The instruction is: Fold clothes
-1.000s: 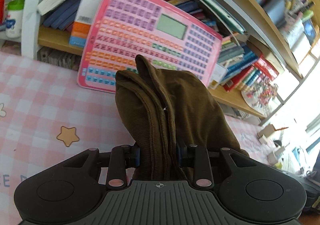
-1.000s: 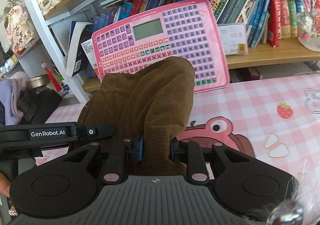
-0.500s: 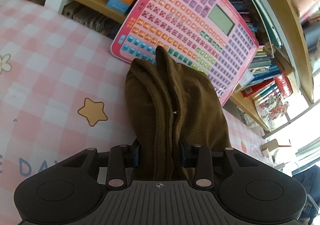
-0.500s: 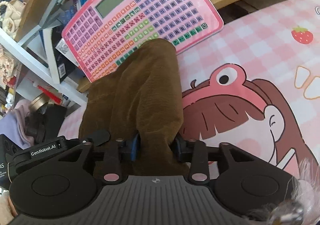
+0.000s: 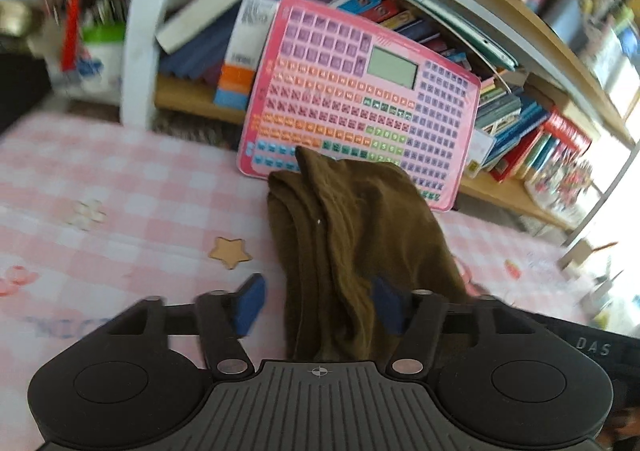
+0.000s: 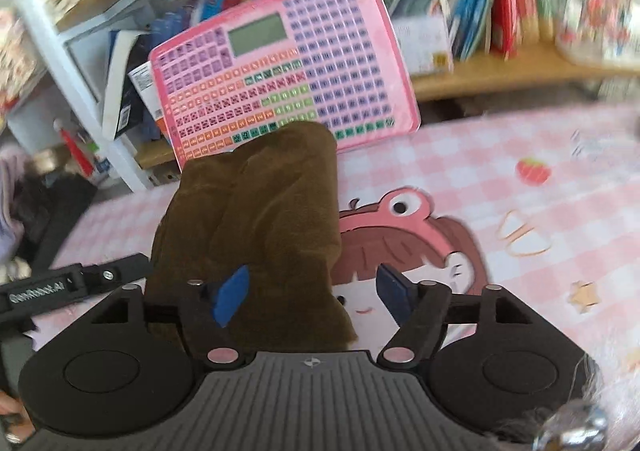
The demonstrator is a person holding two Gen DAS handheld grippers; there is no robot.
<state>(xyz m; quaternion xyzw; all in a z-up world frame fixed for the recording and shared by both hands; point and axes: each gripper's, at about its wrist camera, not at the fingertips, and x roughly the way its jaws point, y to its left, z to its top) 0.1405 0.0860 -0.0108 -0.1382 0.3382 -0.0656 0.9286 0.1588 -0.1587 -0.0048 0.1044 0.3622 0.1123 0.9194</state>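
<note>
A brown corduroy garment [image 5: 360, 227] lies bunched in a long fold on the pink checked table cover [image 5: 120, 191]. My left gripper [image 5: 320, 305] is over its near end with the jaws opening. The cloth leans against the right blue pad [image 5: 388, 307], and the left pad stands apart from it. In the right wrist view the same garment [image 6: 256, 219] runs away from my right gripper [image 6: 312, 299], whose jaws are opening too. The cloth lies by the left pad [image 6: 230, 301], while the right pad hangs over the cartoon print, touching nothing.
A pink toy keyboard board [image 5: 360, 99] leans on the bookshelf [image 5: 520, 155] just behind the garment's far end. The left gripper's black body [image 6: 40, 287] shows at the right wrist view's left edge. A white shelf post [image 5: 140, 31] stands at the back left.
Both pairs of jaws, shut on the brown garment before, have spread apart and let go of it. Both cameras swung, with the shelf higher in view again.
</note>
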